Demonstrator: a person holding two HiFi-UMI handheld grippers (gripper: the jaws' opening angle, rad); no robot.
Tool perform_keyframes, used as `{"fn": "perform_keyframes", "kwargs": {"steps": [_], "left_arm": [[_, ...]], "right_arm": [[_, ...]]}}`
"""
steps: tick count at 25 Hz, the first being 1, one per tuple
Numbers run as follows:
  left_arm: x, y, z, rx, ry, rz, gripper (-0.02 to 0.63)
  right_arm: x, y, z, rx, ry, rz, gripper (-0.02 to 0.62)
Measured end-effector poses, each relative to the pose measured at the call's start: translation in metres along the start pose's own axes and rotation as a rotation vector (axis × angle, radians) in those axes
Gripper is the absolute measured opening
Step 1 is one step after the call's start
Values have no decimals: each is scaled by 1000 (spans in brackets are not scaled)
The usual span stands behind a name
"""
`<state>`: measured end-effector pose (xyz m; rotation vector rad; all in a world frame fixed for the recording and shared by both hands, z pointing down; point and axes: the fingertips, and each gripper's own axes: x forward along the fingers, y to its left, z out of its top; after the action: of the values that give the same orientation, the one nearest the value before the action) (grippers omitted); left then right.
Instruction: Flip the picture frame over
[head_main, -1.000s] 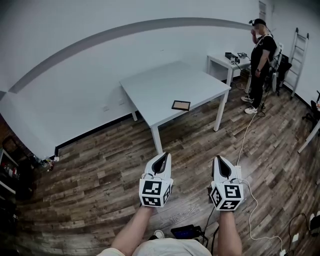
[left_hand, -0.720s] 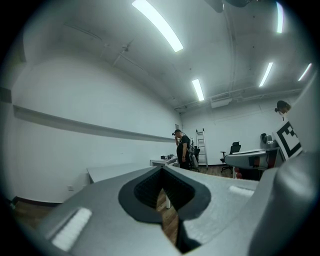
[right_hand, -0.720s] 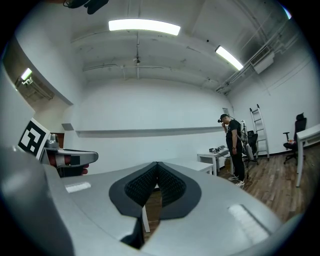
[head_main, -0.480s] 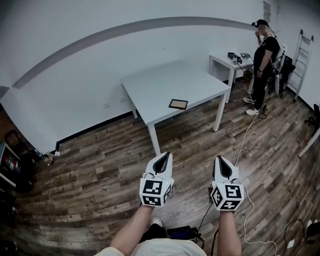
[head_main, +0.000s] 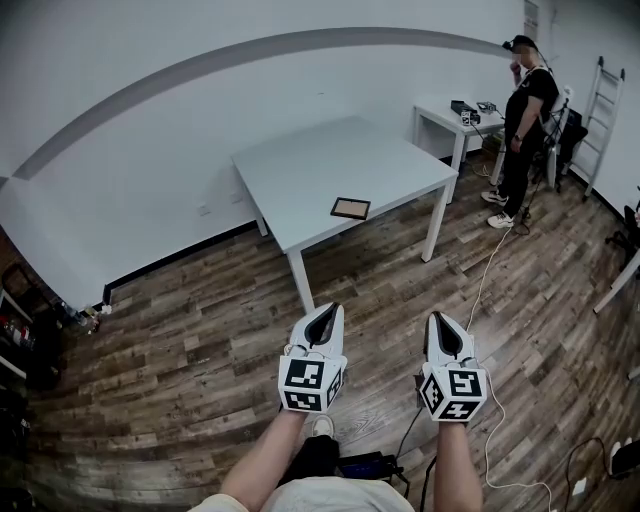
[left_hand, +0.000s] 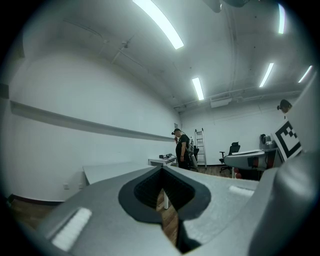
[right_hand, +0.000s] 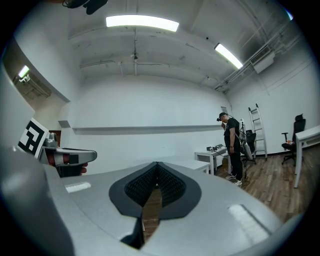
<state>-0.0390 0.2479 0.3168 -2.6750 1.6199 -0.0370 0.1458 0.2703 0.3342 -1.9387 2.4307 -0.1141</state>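
A small dark-edged picture frame (head_main: 350, 208) lies flat near the front edge of a white table (head_main: 300, 170), its brown face up. Both grippers hang well short of the table, over the wooden floor. My left gripper (head_main: 322, 318) has its jaws closed together with nothing between them. My right gripper (head_main: 441, 328) is likewise shut and empty. In the left gripper view the jaws (left_hand: 161, 187) meet at the tip and the table (left_hand: 107, 171) shows beyond. The right gripper view shows its jaws (right_hand: 156, 176) pressed together.
A person in black (head_main: 522, 110) stands at the right by a smaller white table (head_main: 440, 118) with devices on it. A ladder (head_main: 598, 110) leans on the far wall. A cable (head_main: 488, 270) trails across the wooden floor. An office chair (left_hand: 232, 149) stands far off.
The view has drifted slightly: the table and frame now sit a little to the left and nearer in the head view. Both grippers keep their pose and stay shut.
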Motion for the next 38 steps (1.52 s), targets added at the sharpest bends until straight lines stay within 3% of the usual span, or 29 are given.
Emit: {"fn": "perform_keyframes", "kwargs": {"steps": [8,24,38], "left_arm": [[52,45,-4,-6,-11,-18,0],[159,179,-3,-44,-20,-35,0],[211,213,-10,-34,-9,-55,0]], "right_arm": [[69,7,-2,-29,19,-6,25],[231,41,5,-49,48,-36,25],[290,36,-1,-53,63,-50,25]]}}
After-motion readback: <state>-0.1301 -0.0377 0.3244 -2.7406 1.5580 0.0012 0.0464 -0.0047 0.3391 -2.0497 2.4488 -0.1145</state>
